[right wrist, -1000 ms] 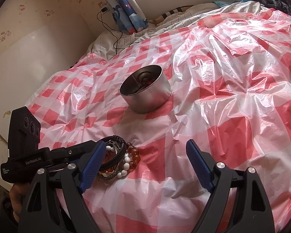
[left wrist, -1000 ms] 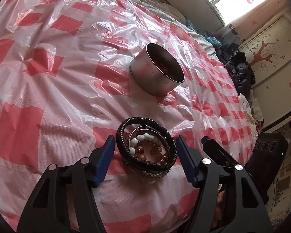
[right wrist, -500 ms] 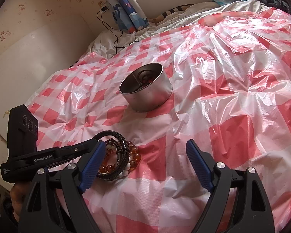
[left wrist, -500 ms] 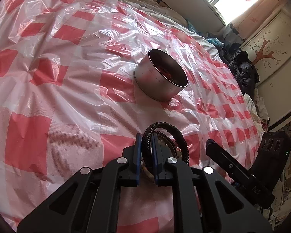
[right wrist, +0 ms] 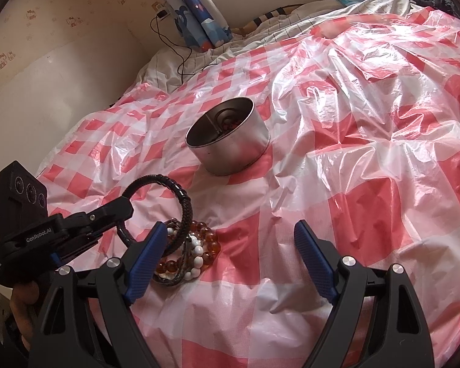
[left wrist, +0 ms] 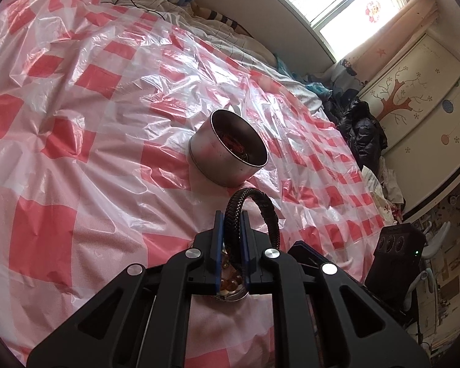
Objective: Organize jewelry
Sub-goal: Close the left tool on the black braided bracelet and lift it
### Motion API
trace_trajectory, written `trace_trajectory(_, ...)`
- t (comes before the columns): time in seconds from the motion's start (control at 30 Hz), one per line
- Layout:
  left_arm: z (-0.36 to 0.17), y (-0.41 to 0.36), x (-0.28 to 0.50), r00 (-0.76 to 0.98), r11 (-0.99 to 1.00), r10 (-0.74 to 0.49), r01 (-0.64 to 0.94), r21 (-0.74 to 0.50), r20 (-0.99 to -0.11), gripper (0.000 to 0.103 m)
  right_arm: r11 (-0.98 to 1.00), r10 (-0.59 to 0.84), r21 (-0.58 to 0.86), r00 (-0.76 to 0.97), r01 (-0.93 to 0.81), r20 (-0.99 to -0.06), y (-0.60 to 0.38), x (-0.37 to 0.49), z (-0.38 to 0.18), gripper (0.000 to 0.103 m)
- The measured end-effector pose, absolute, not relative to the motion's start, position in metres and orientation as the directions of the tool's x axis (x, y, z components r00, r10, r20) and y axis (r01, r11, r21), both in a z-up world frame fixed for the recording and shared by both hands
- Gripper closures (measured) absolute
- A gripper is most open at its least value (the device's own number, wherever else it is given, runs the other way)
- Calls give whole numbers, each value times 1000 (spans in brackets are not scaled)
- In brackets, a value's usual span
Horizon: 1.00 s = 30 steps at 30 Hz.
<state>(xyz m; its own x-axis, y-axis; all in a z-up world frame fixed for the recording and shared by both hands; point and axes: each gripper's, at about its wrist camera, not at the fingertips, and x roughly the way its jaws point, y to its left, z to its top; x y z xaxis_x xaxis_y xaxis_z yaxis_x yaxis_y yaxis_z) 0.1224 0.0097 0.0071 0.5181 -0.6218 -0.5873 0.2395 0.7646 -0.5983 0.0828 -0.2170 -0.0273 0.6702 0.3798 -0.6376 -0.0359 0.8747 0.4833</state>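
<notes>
Left gripper [left wrist: 232, 227]: jaws closed on the black braided bracelet [left wrist: 254, 211], which stands on edge as a raised loop; the jaws have just been closing, with the bracelet between them. Right gripper [right wrist: 227, 254]: jaws wide, nothing between them. Pile of amber and white bead bracelets [right wrist: 196, 253]: on the bed's red-and-white checked plastic sheet [right wrist: 368, 168], just inside the right gripper's left finger, at about 10 o'clock of the jaw gap. Round metal tin [right wrist: 228, 136]: at 12 o'clock beyond both grippers, well apart from the pile, red beads visible inside.
</notes>
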Motion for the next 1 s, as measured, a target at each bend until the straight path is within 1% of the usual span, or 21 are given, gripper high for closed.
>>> trace_trajectory(0.3,14,32,122,582,750,-607,196,-632,-541,94,886,369,461,668,-43,-646,-213,84,-29,20)
trace_trajectory(1.0,5,51,127,607,766,-550,92,-637,-574,94,892,363,449,667,-47,-651,-212,83,-28,20)
